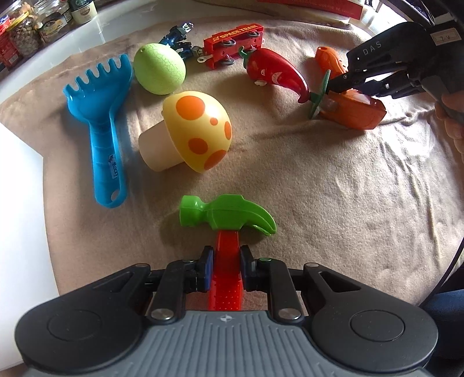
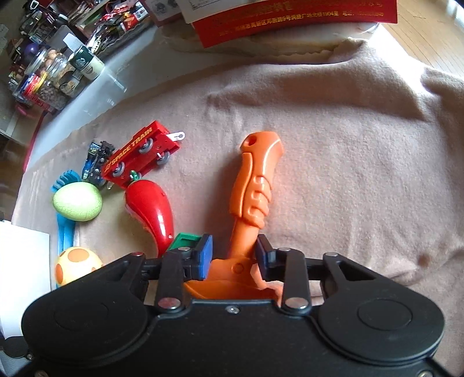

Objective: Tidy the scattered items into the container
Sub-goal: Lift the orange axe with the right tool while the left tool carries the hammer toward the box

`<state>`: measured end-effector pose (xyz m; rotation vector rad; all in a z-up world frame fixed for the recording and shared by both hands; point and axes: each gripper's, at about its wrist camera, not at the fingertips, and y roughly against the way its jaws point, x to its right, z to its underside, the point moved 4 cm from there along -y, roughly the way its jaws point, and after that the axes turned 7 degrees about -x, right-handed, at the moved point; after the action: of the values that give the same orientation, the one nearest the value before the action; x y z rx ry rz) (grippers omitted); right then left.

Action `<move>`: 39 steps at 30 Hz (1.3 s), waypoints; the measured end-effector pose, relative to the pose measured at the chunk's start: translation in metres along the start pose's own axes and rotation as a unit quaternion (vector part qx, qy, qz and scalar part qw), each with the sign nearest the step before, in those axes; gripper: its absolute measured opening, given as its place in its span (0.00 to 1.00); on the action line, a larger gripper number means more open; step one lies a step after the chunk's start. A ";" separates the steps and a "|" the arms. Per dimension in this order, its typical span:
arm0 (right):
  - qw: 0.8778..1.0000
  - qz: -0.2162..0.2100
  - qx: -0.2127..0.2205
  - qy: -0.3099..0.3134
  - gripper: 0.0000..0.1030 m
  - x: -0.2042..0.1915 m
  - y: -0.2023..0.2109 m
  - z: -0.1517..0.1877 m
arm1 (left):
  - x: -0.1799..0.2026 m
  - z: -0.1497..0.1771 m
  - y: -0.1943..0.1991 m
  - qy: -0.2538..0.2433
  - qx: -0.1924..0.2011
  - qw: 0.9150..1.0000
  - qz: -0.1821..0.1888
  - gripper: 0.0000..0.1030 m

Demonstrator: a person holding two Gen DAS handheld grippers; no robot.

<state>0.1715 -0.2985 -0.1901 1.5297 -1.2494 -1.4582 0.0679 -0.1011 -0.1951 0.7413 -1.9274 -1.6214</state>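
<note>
My left gripper (image 1: 226,258) is shut on the red handle of a toy hammer (image 1: 226,216) with a green head, lying on the beige blanket (image 1: 319,188). My right gripper (image 2: 233,250) is shut on an orange toy tool (image 2: 255,179), gripping its neck below the handle; from the left wrist view the right gripper (image 1: 342,84) sits at the far right over that orange tool (image 1: 351,110). Scattered on the blanket are a spotted yellow mushroom (image 1: 191,130), a green egg (image 1: 159,68), a blue rake (image 1: 101,116), a red chili (image 1: 275,71), a red train car (image 1: 232,43) and a small blue car (image 1: 178,39).
A white surface (image 1: 17,179) lies at the blanket's left edge. Jars and packets (image 1: 29,26) line the far left. A red box (image 2: 290,17) sits beyond the blanket's far edge. No container is plainly in view.
</note>
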 end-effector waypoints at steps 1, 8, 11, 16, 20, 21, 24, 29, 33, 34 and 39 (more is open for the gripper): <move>1.000 -0.004 0.000 -0.002 0.26 -0.001 0.001 0.001 | -0.001 0.000 0.002 0.004 0.003 1.000 0.002 0.18; 1.000 -0.017 0.015 0.004 0.18 -0.007 0.022 0.003 | -0.003 -0.005 0.030 0.019 0.039 0.999 0.010 0.18; 0.999 -0.018 0.027 0.004 0.18 -0.005 0.034 0.003 | -0.001 -0.007 0.039 0.015 0.052 0.998 0.007 0.18; 0.998 -0.035 0.054 -0.001 0.18 -0.003 0.054 0.002 | -0.001 -0.008 0.051 0.018 0.064 0.998 0.009 0.18; 0.997 -0.034 0.062 0.012 0.18 -0.008 0.065 0.003 | -0.004 -0.009 0.058 0.025 0.069 0.997 0.005 0.18; 0.997 -0.032 0.061 0.018 0.18 -0.011 0.066 0.004 | -0.004 -0.009 0.060 0.027 0.071 0.997 0.005 0.18; 0.997 -0.020 0.054 0.042 0.18 -0.022 0.063 0.009 | -0.005 -0.009 0.068 0.030 0.080 0.996 0.000 0.18; 0.996 0.006 0.043 0.076 0.18 -0.043 0.055 0.022 | -0.008 -0.004 0.078 0.030 0.090 0.995 -0.023 0.18; 0.995 0.016 0.040 0.092 0.18 -0.058 0.054 0.033 | -0.013 0.004 0.092 0.034 0.100 0.994 -0.041 0.18; 0.995 0.014 0.040 0.093 0.18 -0.062 0.055 0.036 | -0.014 0.006 0.097 0.036 0.102 0.993 -0.043 0.18; 0.992 0.006 0.043 0.114 0.18 -0.093 0.070 0.048 | -0.024 0.015 0.134 0.047 0.127 0.989 -0.056 0.18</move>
<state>0.1195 -0.2269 -0.1011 1.6903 -1.1942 -1.1953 0.0640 -0.0556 -0.0664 1.0256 -2.0799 -1.3904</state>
